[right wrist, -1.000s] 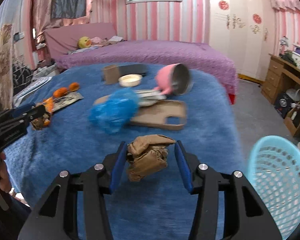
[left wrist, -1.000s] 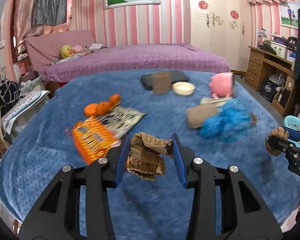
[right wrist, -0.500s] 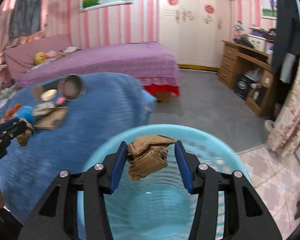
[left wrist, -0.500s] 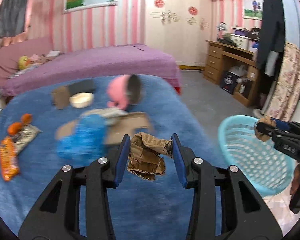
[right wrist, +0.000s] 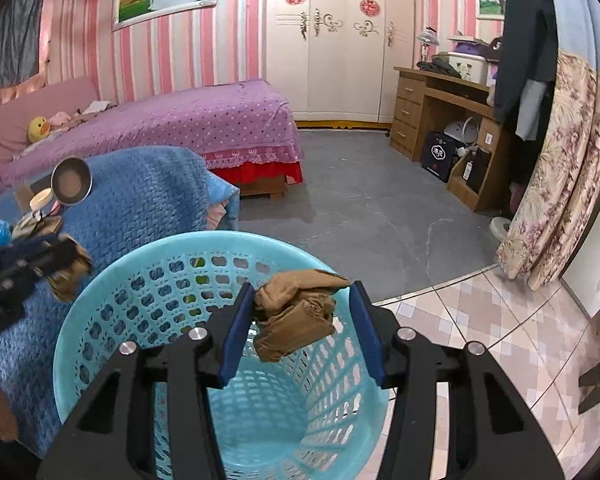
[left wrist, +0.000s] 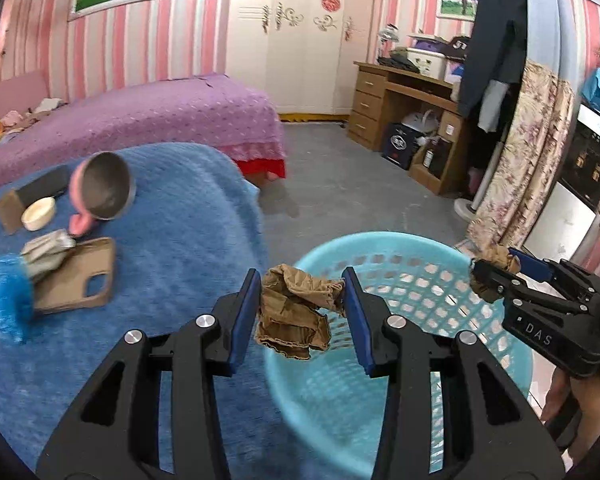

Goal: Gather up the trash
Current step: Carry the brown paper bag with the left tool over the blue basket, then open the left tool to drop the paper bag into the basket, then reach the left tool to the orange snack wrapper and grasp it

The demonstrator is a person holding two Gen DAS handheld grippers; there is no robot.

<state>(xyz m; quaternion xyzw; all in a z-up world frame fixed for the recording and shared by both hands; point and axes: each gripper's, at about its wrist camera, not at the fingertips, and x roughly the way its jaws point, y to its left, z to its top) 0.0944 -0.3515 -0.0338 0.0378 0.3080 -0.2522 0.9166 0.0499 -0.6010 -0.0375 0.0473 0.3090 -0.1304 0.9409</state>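
Observation:
My left gripper [left wrist: 300, 316] is shut on a crumpled brown paper wad [left wrist: 294, 314], held over the near rim of a light blue plastic basket [left wrist: 400, 264] standing on the floor beside the blue-covered table. My right gripper [right wrist: 302, 322] is shut on a second crumpled brown wad [right wrist: 296, 316] and hangs over the open mouth of the same basket [right wrist: 140, 280]. In the left wrist view the right gripper [left wrist: 496, 276] shows at the basket's far right rim. In the right wrist view the left gripper [right wrist: 66, 258] shows blurred at the basket's left rim.
On the blue table cover [left wrist: 180, 240] lie a brown phone case [left wrist: 76, 276], a blue crumpled bag [left wrist: 8, 300], a pink cup [left wrist: 100, 192] and a small white dish [left wrist: 38, 212]. A purple bed [right wrist: 188, 120], a wooden desk [right wrist: 432, 104] and a floral curtain [right wrist: 560, 184] surround the grey floor.
Both grippers swung right from above the table to the basket, each keeping its brown wad. The basket now fills the lower part of both views.

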